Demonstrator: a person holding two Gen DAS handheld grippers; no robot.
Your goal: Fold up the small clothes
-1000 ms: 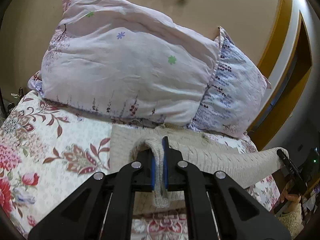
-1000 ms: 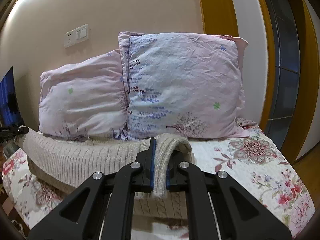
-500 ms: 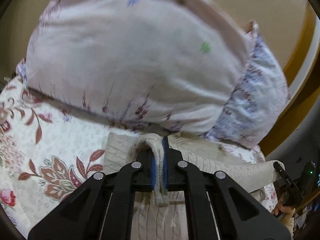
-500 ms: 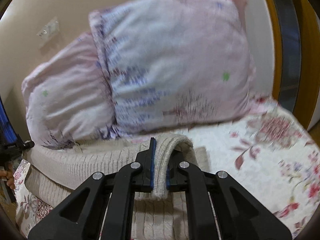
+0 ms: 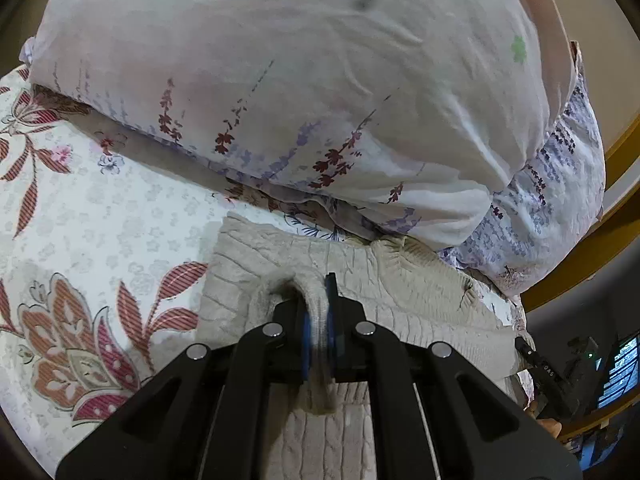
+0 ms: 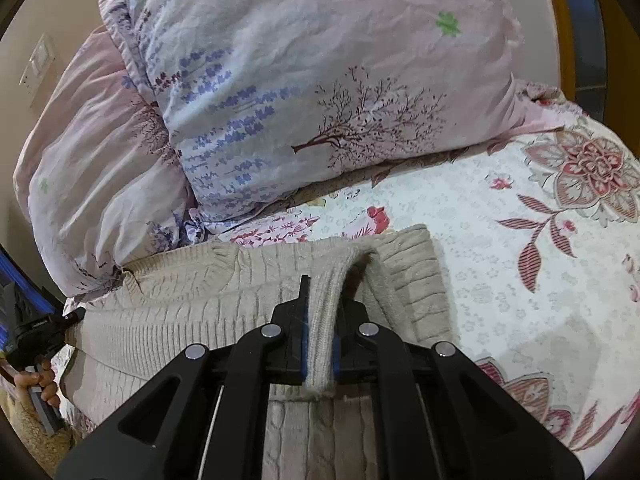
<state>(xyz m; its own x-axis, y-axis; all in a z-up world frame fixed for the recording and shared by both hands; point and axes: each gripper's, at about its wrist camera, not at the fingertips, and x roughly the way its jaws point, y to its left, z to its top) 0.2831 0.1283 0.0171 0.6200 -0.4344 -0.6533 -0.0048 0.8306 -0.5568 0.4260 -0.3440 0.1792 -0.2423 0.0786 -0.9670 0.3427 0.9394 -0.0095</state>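
Note:
A beige cable-knit sweater (image 5: 404, 280) lies on the floral bedspread, its far edge close under the pillows. My left gripper (image 5: 318, 312) is shut on a pinched fold of its hem at the sweater's left side. In the right wrist view the same sweater (image 6: 192, 304) stretches to the left, and my right gripper (image 6: 322, 320) is shut on a fold of knit at the right side. The held edge is doubled over the sweater's lower part. At the far side of each view the other gripper (image 5: 540, 368) (image 6: 44, 328) shows small, with a person's hand (image 6: 38, 384) on its handle.
Two pale floral pillows (image 5: 320, 80) (image 6: 320, 92) lean against the wall just beyond the sweater. The floral bedspread (image 5: 100, 240) (image 6: 520, 260) spreads to either side. A wall socket plate (image 6: 38, 64) sits at upper left, a yellow door frame (image 5: 600, 232) at right.
Both grippers have sunk and moved toward the pillows, carrying the sweater's edge with them. The views have tipped downward, so the pillows loom larger and the bedspread fills more of the frames.

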